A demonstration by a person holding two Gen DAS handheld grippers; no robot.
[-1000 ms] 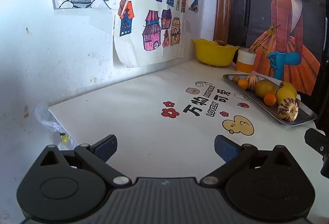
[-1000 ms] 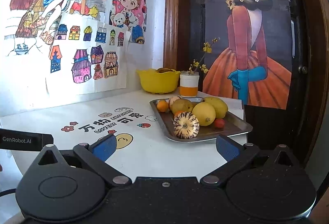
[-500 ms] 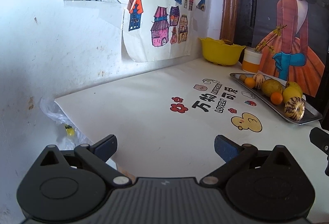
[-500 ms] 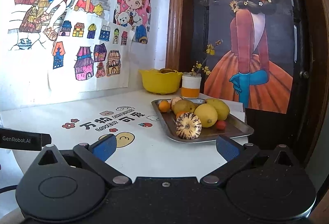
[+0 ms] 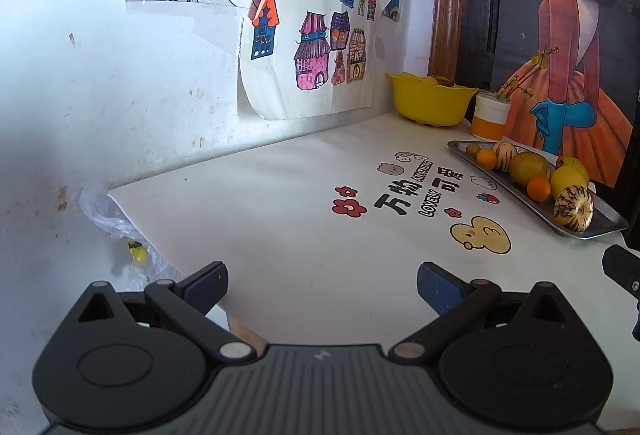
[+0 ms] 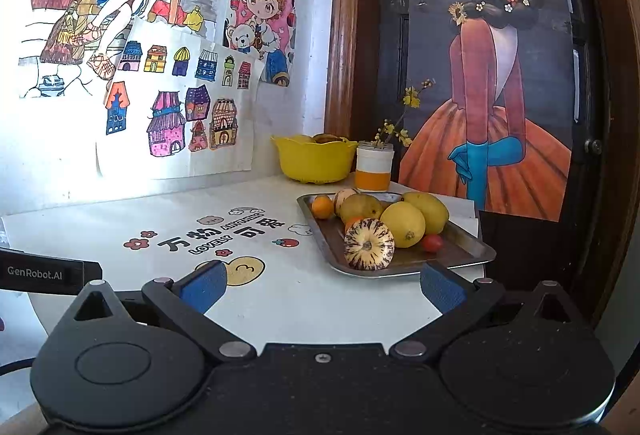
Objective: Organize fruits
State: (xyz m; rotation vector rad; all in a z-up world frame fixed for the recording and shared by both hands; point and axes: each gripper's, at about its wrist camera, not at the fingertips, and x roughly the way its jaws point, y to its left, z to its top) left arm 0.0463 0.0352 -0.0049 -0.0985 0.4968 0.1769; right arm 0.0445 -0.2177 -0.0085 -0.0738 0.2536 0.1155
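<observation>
A metal tray [image 6: 460, 255] at the table's right holds several fruits: a striped melon [image 6: 369, 244] at the front, yellow lemons [image 6: 403, 224], small oranges [image 6: 322, 206] and a red cherry tomato [image 6: 433, 242]. The tray [image 5: 600, 225] also shows at the far right in the left wrist view. A yellow bowl [image 6: 314, 159] with fruit in it stands at the back by the wall. My right gripper [image 6: 320, 285] is open and empty, just in front of the tray. My left gripper [image 5: 320, 285] is open and empty over the table's near left edge.
A white and orange cup [image 6: 374, 167] with a flower sprig stands beside the yellow bowl. The white table [image 5: 280, 203] has printed cartoons. Drawings hang on the wall behind. A plastic bag [image 5: 116, 227] sits off the table's left edge. A dark door stands at right.
Both grippers have drawn back and lowered a little; the table's near left edge has come into the left view. Both stay open and empty.
</observation>
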